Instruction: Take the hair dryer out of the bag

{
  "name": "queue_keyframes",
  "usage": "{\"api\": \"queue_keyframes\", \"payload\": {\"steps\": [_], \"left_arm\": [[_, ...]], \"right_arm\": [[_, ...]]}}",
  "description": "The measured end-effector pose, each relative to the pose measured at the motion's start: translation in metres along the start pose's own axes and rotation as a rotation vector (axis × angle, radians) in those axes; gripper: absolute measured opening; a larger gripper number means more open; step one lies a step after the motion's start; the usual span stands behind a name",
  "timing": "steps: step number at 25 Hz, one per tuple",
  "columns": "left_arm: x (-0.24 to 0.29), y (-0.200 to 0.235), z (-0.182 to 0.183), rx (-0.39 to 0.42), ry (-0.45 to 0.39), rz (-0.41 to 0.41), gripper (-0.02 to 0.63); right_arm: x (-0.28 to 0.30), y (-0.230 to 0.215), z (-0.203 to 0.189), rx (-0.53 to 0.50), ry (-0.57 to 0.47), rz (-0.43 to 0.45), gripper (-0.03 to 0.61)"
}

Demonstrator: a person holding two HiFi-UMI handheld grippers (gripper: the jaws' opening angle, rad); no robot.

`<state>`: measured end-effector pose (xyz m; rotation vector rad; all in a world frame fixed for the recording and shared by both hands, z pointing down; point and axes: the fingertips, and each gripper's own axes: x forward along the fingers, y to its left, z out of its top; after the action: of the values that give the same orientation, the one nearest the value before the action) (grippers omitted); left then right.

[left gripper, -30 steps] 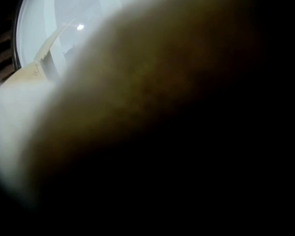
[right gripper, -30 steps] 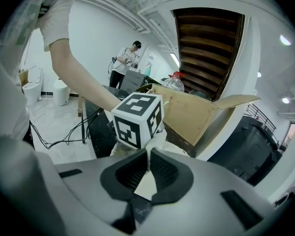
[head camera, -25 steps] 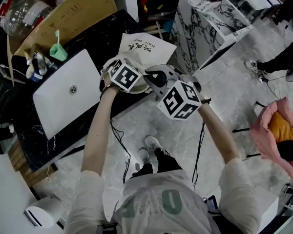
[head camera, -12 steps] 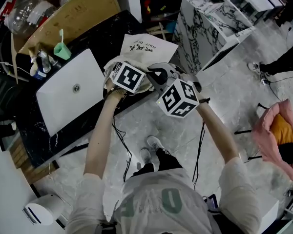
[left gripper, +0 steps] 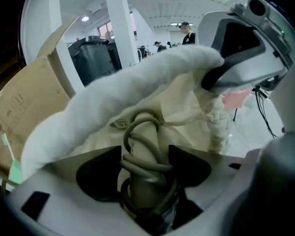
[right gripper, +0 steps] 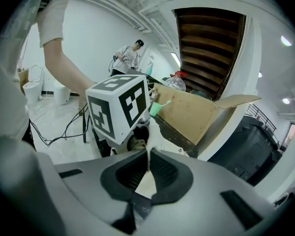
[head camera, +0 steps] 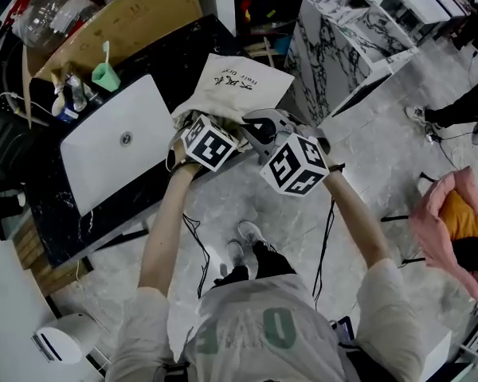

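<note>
A cream cloth bag [head camera: 237, 84] lies on the black table [head camera: 60, 229]. In the left gripper view its fuzzy mouth [left gripper: 113, 100] arches over the hair dryer [left gripper: 140, 134], whose beige handle is wrapped in grey cord [left gripper: 142, 165]. My left gripper [left gripper: 145, 154] has this handle between its black pads, which touch the cord on both sides; the jaws are opening a little. Its marker cube [head camera: 210, 142] sits at the bag's near end. My right gripper [right gripper: 148, 154] is shut on a fold of the bag's cloth [right gripper: 146, 181], and holds the bag's rim from the right [left gripper: 209, 80].
A white flat panel [head camera: 115, 153] lies on the table to the left of the bag. Behind it are a cardboard box [head camera: 119, 18] and a green cup [head camera: 105, 74]. A marble cabinet [head camera: 342, 46] stands right of the table. Cables [head camera: 195, 229] trail over the floor.
My left gripper's cube has slid a short way back from the bag toward me, so more of the bag shows. The right gripper has stayed put.
</note>
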<state>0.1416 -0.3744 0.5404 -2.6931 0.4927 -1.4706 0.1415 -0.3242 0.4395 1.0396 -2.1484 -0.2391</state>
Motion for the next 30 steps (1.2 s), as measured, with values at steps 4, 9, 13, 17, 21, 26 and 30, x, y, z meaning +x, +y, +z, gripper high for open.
{"api": "queue_keyframes", "payload": {"steps": [4, 9, 13, 17, 21, 26, 30], "left_arm": [[0.008, 0.001, -0.006, -0.040, 0.055, -0.103, 0.279], [0.008, -0.006, -0.006, -0.109, 0.073, -0.142, 0.270], [0.004, -0.004, -0.006, -0.115, 0.068, -0.113, 0.264], [-0.002, -0.004, -0.009, -0.100, 0.060, -0.086, 0.264], [-0.020, -0.002, -0.013, -0.096, 0.047, -0.043, 0.264], [-0.042, -0.008, -0.034, -0.130, 0.059, -0.012, 0.264], [-0.063, -0.019, -0.052, -0.160, 0.073, 0.004, 0.264]], "right_arm": [[-0.003, 0.002, -0.001, 0.002, -0.001, 0.009, 0.041], [-0.003, 0.000, -0.003, 0.009, 0.000, -0.003, 0.041], [-0.002, -0.004, -0.004, 0.004, 0.013, -0.022, 0.041], [0.001, -0.006, -0.007, 0.003, 0.030, -0.040, 0.041], [0.004, -0.009, -0.009, 0.016, 0.047, -0.059, 0.041], [0.001, -0.006, -0.009, -0.007, 0.081, -0.094, 0.041], [-0.003, -0.006, -0.009, -0.019, 0.103, -0.128, 0.041]]}}
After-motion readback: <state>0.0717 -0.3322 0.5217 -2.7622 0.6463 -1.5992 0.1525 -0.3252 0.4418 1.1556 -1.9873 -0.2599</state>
